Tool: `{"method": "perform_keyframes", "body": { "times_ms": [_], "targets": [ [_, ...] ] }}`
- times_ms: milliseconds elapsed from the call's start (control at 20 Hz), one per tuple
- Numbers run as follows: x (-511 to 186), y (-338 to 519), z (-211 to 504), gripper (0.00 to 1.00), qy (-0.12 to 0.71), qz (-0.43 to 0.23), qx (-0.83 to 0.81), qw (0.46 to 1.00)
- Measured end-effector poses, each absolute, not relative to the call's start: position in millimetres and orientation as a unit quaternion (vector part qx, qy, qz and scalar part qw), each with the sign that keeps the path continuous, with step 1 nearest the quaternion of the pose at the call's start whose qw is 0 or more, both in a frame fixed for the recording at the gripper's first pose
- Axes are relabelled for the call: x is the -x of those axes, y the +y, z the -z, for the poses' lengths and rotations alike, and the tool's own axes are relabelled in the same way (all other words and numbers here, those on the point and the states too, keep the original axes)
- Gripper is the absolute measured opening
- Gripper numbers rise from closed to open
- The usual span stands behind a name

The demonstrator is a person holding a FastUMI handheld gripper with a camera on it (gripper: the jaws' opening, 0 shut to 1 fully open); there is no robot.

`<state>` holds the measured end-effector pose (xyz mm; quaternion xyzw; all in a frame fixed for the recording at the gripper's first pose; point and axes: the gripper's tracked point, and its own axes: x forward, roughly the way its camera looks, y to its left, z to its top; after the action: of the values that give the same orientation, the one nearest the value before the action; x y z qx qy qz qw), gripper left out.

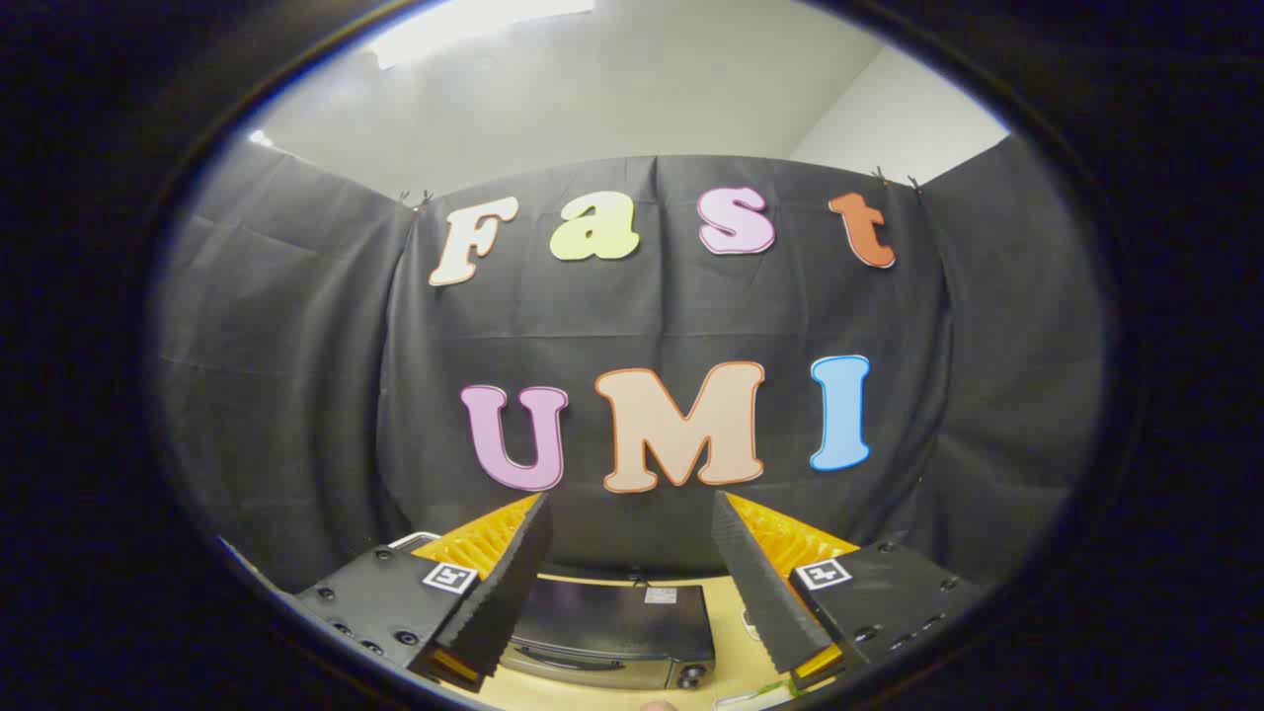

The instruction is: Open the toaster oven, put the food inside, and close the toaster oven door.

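My gripper (632, 509) is held high and stands open, with nothing between its two ridged black fingers (513, 583). Below and ahead of the fingers sits the toaster oven (612, 622), dark on top with a silvery front edge and a knob at its right corner. I look down on its top from above, so I cannot tell whether its door is open. It rests on a light wooden table (736, 652). A small green thing (780, 688) lies on the table by the right finger, too little of it in sight to name.
The black cloth wall (296, 395) of the booth rises close behind the toaster oven and wraps round both sides. Above it are a pale wall and ceiling (642, 89).
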<state>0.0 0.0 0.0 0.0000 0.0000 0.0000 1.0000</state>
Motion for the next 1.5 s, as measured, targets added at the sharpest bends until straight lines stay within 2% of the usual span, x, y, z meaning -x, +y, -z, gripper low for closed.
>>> {"method": "perform_keyframes", "body": {
  "times_ms": [1150, 1500],
  "targets": [
    [-4.7, 19.5, 27.6, 1.00, 0.026, -0.022, 0.006, 0.999],
    [-19.1, 31.7, 107.0, 1.00, 0.089, -0.039, 0.030, 0.995]
  ]
}}
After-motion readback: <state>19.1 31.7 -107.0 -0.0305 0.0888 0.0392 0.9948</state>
